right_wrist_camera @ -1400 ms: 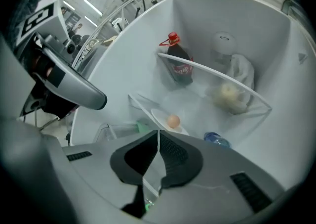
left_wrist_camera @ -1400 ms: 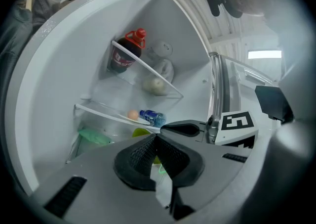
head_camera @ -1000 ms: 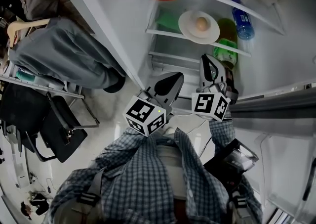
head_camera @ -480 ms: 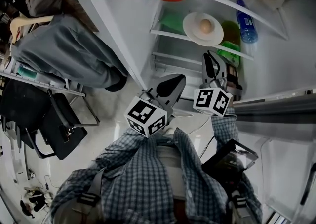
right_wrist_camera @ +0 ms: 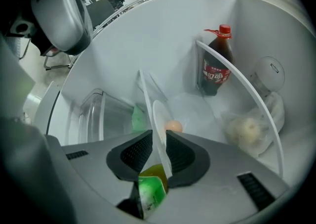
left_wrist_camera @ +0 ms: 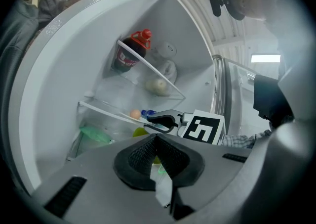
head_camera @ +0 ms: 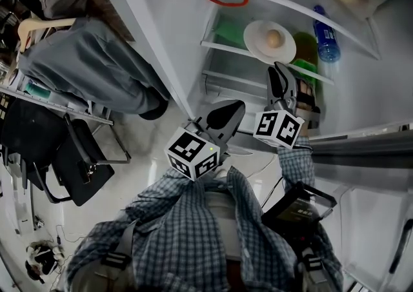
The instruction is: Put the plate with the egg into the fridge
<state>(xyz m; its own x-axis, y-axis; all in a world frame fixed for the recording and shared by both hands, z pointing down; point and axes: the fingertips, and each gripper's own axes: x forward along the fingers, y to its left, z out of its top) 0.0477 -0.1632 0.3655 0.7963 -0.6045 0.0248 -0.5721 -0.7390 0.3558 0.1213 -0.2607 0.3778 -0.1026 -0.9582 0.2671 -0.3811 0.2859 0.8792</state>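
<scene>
A white plate (head_camera: 261, 44) with a brown egg (head_camera: 274, 38) lies on a glass shelf (head_camera: 219, 47) inside the open fridge. My right gripper (head_camera: 279, 70) reaches to the plate's near edge. In the right gripper view the plate's rim (right_wrist_camera: 160, 119) runs edge-on between the pads, with the egg (right_wrist_camera: 173, 126) just beyond. The right gripper (right_wrist_camera: 159, 141) has just been opening its jaws, and gaps show beside the rim. My left gripper (head_camera: 233, 107) hangs lower and to the left, outside the shelf. The left gripper (left_wrist_camera: 156, 139) is shut on nothing.
A red-capped cola bottle (right_wrist_camera: 214, 69) and a bagged food item (right_wrist_camera: 249, 129) sit on the shelf above. A green bottle (head_camera: 302, 68) and a blue bottle (head_camera: 326, 33) stand by the plate. A clear drawer (right_wrist_camera: 98, 114) lies below. A seated person (head_camera: 84, 71) and a black chair (head_camera: 77, 168) are left.
The right gripper has crept a little up the picture toward the shelf. The plate with the egg keeps its place on the shelf. The left gripper has not moved.
</scene>
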